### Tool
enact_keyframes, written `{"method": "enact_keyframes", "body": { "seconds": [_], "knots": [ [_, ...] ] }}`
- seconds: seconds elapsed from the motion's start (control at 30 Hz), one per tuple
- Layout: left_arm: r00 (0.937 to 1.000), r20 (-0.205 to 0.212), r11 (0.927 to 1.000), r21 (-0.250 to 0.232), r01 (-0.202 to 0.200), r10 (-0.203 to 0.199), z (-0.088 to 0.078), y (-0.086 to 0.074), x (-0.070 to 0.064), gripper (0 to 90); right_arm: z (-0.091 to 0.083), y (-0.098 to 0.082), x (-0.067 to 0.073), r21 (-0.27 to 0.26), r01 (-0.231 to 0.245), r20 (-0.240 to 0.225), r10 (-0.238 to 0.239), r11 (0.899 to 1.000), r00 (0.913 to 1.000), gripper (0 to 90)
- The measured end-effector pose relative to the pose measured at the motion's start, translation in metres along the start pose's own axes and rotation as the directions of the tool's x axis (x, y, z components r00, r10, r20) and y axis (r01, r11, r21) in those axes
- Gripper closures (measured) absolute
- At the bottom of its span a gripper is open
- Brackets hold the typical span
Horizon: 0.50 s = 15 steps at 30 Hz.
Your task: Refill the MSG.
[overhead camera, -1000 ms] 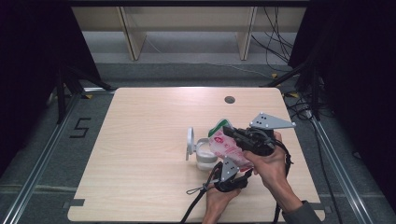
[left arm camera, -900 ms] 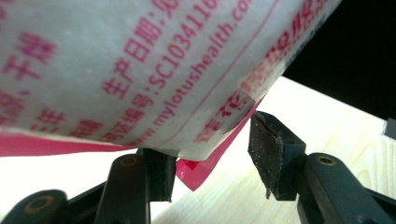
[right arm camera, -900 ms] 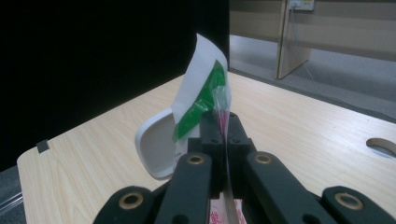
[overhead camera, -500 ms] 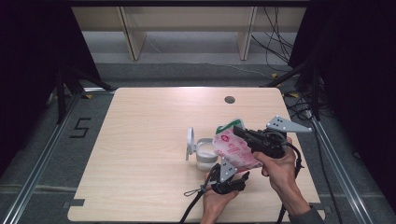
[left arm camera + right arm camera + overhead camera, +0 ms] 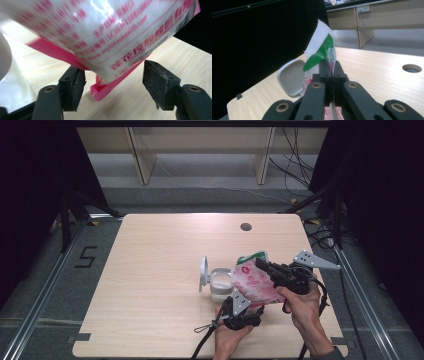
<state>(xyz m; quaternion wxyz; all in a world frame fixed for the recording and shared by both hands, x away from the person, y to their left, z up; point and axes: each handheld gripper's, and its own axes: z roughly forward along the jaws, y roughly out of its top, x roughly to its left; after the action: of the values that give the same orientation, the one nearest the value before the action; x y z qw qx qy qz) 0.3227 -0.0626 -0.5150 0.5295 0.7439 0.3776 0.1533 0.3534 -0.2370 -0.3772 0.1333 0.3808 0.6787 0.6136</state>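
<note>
A pink-and-white printed bag (image 5: 251, 282) with a green-and-white top (image 5: 322, 50) hangs tilted over the table's front right. My right gripper (image 5: 261, 265) is shut on the bag's upper edge, which is pinched flat between the jaws (image 5: 332, 71). Below it, my left gripper (image 5: 243, 306) has just been opening. Its jaws stand apart around the bag's lower pink corner (image 5: 105, 87), and neither of the pads (image 5: 156, 81) presses on it. A white tub (image 5: 219, 283) with its hinged lid (image 5: 203, 270) swung up stands just left of the bag.
The tub's lid (image 5: 290, 77) also shows left of the right gripper's jaws. A round cable hole (image 5: 245, 226) lies in the wooden table (image 5: 150, 270) at the back right. Shelving stands beyond the far edge; dark curtains flank both sides.
The right gripper has carried the bag to the right and slightly down. The left gripper's jaws have spread off the bag's lower corner; that hand has stayed in place.
</note>
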Motion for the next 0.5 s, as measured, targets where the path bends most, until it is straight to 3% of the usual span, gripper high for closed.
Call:
{"method": "enact_keyframes", "body": {
  "seconds": [0.07,0.13,0.2,0.23,0.27,0.37,0.4,0.43,0.5],
  "knots": [
    [0.9996,0.024,0.9999,0.003,-0.015,0.015,-0.002,-0.001,0.002,35.0,-0.003,-0.007,-0.002,-0.001,-0.005,0.025,0.005,1.000,0.9997,90.0],
    [0.9989,0.024,0.9991,0.014,-0.040,0.040,-0.004,-0.001,0.006,35.1,-0.007,-0.013,-0.007,0.000,0.023,0.039,-0.023,1.000,0.9990,90.0],
    [0.9991,0.038,0.9998,0.005,-0.019,0.019,-0.005,-0.003,0.005,34.7,-0.013,-0.016,-0.009,-0.036,-0.010,0.031,0.011,0.999,0.9995,90.0],
    [0.9991,0.034,0.9997,0.004,-0.025,0.025,-0.006,-0.002,0.005,34.8,-0.017,-0.016,-0.010,-0.020,-0.001,0.046,0.002,1.000,0.9989,90.0],
    [0.9983,0.043,0.9992,0.005,-0.040,0.040,-0.007,-0.002,0.006,34.9,-0.018,-0.018,-0.013,-0.048,0.009,0.040,-0.007,0.999,0.9992,90.0],
    [0.9989,0.040,0.9997,-0.007,-0.022,0.022,-0.012,-0.001,0.004,34.9,-0.026,-0.020,-0.017,-0.044,-0.012,0.045,0.014,0.999,0.9989,90.0],
    [0.9984,0.044,0.9994,-0.009,-0.034,0.035,-0.014,0.000,0.005,35.0,-0.028,-0.021,-0.016,-0.041,-0.038,0.045,0.040,0.998,0.9982,90.0],
    [0.9985,0.043,0.9993,-0.015,-0.033,0.033,-0.017,0.001,0.004,35.0,-0.029,-0.021,-0.019,-0.040,0.005,0.044,-0.003,0.999,0.9990,90.0],
    [0.9983,0.038,0.9989,-0.017,-0.042,0.043,-0.023,0.002,0.004,34.9,-0.033,-0.024,-0.018,-0.043,-0.023,0.043,0.025,0.999,0.9987,90.0]
  ]
}}
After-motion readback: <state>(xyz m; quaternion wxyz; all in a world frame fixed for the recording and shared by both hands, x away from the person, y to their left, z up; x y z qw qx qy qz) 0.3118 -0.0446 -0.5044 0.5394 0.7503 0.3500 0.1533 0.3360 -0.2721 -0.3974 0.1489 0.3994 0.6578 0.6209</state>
